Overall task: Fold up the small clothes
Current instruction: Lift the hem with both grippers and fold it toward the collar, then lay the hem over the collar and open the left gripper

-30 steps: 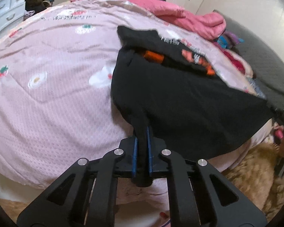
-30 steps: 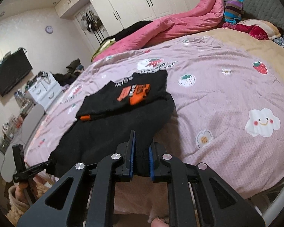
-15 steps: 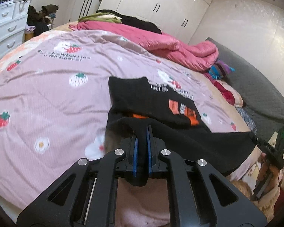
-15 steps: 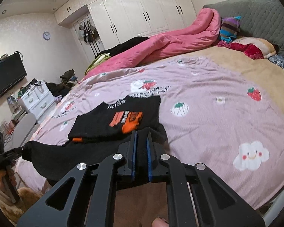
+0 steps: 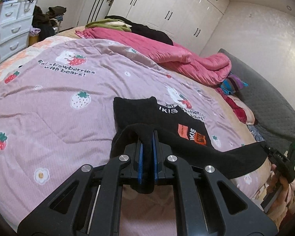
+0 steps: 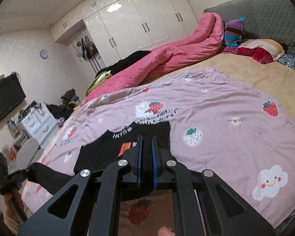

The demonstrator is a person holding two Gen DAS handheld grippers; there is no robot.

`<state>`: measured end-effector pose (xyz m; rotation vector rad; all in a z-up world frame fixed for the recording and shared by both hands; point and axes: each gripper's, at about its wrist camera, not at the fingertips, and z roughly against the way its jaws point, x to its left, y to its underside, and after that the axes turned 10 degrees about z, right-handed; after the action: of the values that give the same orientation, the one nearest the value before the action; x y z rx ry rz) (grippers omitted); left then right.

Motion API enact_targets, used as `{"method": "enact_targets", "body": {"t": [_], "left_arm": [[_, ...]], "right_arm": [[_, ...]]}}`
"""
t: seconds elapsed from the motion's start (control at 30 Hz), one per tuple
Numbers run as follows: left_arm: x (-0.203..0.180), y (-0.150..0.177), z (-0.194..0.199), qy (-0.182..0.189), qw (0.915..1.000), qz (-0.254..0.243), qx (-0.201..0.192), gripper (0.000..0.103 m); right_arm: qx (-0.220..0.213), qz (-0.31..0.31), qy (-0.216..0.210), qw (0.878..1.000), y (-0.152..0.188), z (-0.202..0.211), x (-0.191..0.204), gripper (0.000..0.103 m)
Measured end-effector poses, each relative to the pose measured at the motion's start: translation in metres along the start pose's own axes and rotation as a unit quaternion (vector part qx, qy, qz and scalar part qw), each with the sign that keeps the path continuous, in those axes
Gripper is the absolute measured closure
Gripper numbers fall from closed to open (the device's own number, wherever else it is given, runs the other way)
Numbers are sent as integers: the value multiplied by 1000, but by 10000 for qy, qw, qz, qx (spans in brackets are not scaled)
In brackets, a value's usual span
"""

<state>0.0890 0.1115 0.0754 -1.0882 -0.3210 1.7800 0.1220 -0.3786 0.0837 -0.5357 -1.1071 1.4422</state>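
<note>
A small black garment (image 5: 163,122) with orange print and white lettering lies on the pink strawberry bedspread (image 5: 49,106). Its near edge is lifted and stretched between my two grippers. My left gripper (image 5: 147,143) is shut on one corner of the black fabric. My right gripper (image 6: 145,147) is shut on the other corner, and it also shows at the right edge of the left wrist view (image 5: 279,157). In the right wrist view the garment (image 6: 100,153) lies ahead and to the left, and the left gripper (image 6: 11,175) shows at the left edge.
A rolled pink quilt (image 5: 167,53) and dark clothes lie across the far side of the bed. A grey headboard (image 6: 265,13) and pillows (image 6: 259,49) are at the right. White drawers (image 5: 11,29) and wardrobes (image 6: 137,25) stand beyond the bed.
Both grippers have risen and moved forward over the bed, carrying the garment's near edge up toward its printed part. Both stay shut on the fabric.
</note>
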Motion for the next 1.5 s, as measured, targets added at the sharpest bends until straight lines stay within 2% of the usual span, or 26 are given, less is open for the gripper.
{"method": "enact_targets", "body": {"t": [0.4,0.7,1.0,1.5], "left_arm": [[5,-34,-34,-138,9999,56,60,101],[5,-45,-57,-190,9998,-19,68,101],[17,-52,-78,-264,9995,129,118,101],[40,-60,-127,-686,9966,225,404,101]], "right_arm": [[-169,207,298,9992,-33,-34,9,96],[-154,-74,446,9989,-45,-66,-2,96],[73,-168,520,9985,-42,-105,-5,97],[403,-70,558,9976,-45,-165,-7,97]]}}
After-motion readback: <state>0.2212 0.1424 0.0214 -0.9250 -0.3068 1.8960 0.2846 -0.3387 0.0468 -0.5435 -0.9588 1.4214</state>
